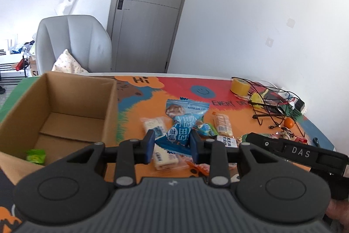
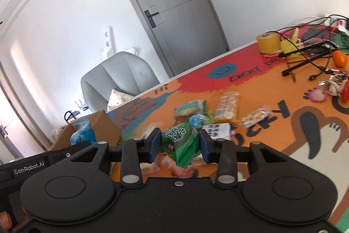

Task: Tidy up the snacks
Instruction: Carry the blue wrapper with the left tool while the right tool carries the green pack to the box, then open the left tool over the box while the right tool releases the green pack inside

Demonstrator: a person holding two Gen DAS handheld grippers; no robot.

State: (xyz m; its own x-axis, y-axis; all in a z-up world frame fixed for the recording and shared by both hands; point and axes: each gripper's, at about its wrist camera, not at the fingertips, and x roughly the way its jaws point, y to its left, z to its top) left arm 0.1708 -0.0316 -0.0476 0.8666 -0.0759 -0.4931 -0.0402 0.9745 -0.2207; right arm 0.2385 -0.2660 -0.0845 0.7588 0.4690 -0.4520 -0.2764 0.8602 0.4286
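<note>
My left gripper [image 1: 172, 141] is shut on a blue snack packet [image 1: 180, 132] and holds it above the colourful mat, just right of the open cardboard box [image 1: 109, 110]. A small green packet [image 1: 36, 156] lies in the box. My right gripper [image 2: 180, 143] is shut on a green snack packet [image 2: 181, 143] and holds it above the table. Several more snack packets [image 2: 226, 108] lie loose on the mat ahead. The box [image 2: 102, 126] shows at the left in the right wrist view, with the left gripper's blue packet [image 2: 84, 134] beside it.
A yellow tape roll [image 1: 240, 86], a black wire stand with cables [image 1: 270, 102] and an orange [image 1: 290, 122] sit at the table's far right. Small trinkets [image 2: 336, 86] lie near them. A grey chair [image 1: 72, 43] stands behind the table, near a grey door [image 1: 150, 10].
</note>
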